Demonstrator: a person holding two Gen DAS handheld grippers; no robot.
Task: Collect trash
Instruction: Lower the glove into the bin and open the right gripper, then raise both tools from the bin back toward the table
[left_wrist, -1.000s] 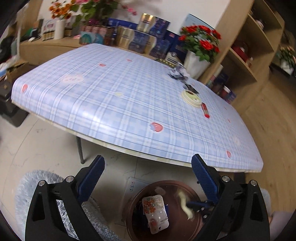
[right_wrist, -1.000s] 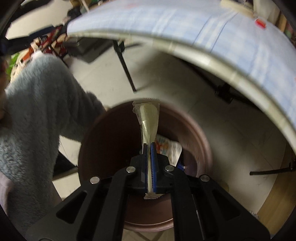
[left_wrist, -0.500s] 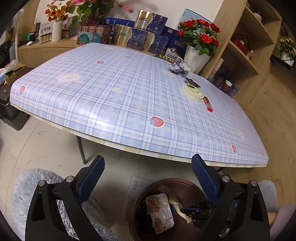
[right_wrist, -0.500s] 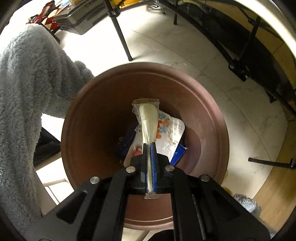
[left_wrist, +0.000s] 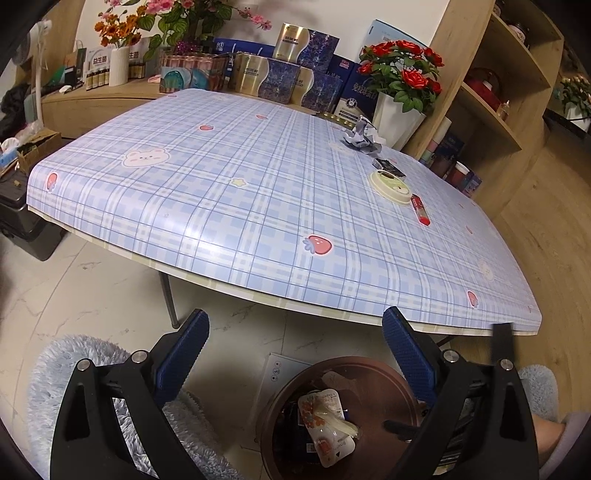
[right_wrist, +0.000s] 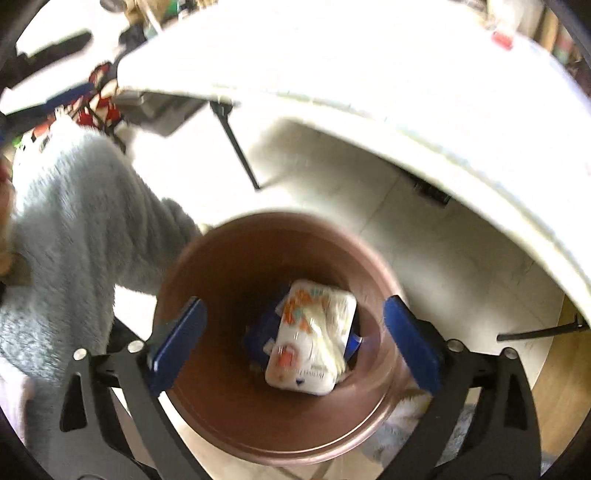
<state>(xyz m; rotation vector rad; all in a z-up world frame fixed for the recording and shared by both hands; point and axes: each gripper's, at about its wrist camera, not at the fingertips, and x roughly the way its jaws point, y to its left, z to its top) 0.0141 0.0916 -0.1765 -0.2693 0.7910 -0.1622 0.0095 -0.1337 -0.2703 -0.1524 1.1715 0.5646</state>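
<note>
A brown round bin (left_wrist: 373, 373) stands on the floor below the table's front edge; it also shows in the right wrist view (right_wrist: 236, 413). Inside lie a white printed pouch (right_wrist: 310, 350), a pale clear wrapper (left_wrist: 341, 424) and blue scraps. My right gripper (right_wrist: 293, 336) is open and empty right above the bin. My left gripper (left_wrist: 295, 354) is open and empty beside the bin, facing the table. On the table lie crumpled foil (left_wrist: 360, 138), a small black packet (left_wrist: 388, 164), a round lid (left_wrist: 390, 186) and a red stick wrapper (left_wrist: 420, 209).
The table (left_wrist: 240, 206) has a blue plaid cloth. Boxes and flower vases (left_wrist: 397, 110) stand behind it, and wooden shelves (left_wrist: 491, 92) stand at the right. A fluffy grey sleeve (right_wrist: 85, 221) is left of the bin. A table leg (left_wrist: 169, 299) stands nearby.
My right gripper opened and let go of the pale wrapper, which now lies in the bin. The right wrist view tilted up and blurred. The left gripper barely moved.
</note>
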